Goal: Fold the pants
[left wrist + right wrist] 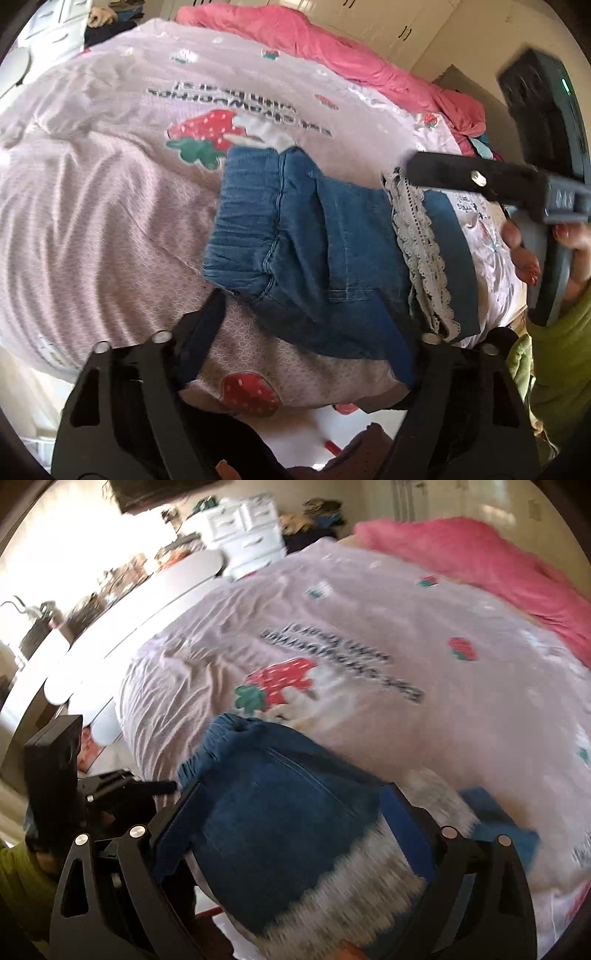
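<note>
A wide bed fills both views, covered by a pale lilac quilt (110, 206) of soft, creased cotton printed with red strawberries, green leaves and dark lettering. Along its far edge lies a rumpled coral-pink blanket (332, 48) with a plush look. Beyond the bed stands a white chest of drawers (243, 531), its surface glossy and its outline blurred.

The pants (314, 243) lie folded on the near part of the quilt. They are blue denim with a gathered elastic waistband, stitched seams and a pale grey lace trim (424, 251) with scalloped edges along the leg hems. The bundle is roughly rectangular, waistband to the left in the left wrist view.

The left gripper (306, 354) is low at the near edge of the bed, its black fingers spread wide apart with the near edge of the denim and bare quilt between them, gripping nothing. The right gripper (291, 834) reaches in over the lace hem end; its blue-padded fingers (402, 834) stand apart on either side of the folded denim, and motion blur hides whether they press it. In the left wrist view, a hand (532, 251) in a green sleeve holds that tool's handle.
</note>
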Demonstrator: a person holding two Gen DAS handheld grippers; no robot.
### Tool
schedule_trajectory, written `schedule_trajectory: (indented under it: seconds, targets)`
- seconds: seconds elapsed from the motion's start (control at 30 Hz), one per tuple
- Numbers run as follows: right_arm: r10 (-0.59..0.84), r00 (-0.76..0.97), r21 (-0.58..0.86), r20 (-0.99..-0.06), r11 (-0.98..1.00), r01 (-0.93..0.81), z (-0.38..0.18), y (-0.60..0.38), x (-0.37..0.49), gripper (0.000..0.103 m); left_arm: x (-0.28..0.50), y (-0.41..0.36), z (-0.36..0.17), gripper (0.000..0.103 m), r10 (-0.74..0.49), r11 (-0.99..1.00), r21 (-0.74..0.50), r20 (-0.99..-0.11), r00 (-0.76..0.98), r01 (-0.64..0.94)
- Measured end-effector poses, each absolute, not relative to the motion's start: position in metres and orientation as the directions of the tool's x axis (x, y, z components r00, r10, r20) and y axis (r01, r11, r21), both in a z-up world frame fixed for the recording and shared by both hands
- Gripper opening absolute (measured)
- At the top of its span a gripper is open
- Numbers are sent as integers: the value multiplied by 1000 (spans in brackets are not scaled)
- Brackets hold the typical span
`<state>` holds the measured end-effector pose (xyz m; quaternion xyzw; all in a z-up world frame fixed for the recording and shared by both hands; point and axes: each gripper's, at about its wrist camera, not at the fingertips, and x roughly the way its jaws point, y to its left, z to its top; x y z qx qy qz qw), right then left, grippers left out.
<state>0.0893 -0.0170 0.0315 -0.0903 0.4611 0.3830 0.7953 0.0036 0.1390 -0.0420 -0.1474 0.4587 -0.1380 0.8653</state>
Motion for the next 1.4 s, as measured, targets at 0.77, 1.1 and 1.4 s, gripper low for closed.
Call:
schedule_trajectory:
  seconds: [0.77, 1.1, 1.4]
  targets:
    - [633, 69, 373, -771, 537, -757, -11, 43, 121, 35, 0, 148, -55, 70, -482, 851, -518, -695, 534, 94]
    - [781, 89, 484, -618, 468, -740, 34, -33, 114, 35, 18, 107, -31, 73, -598, 778, -598, -611, 519, 194]
    - [793, 200, 482, -576, 526, -701, 47, -109, 114, 47, 19, 39, 0, 73, -657, 751, -556, -577, 485, 357]
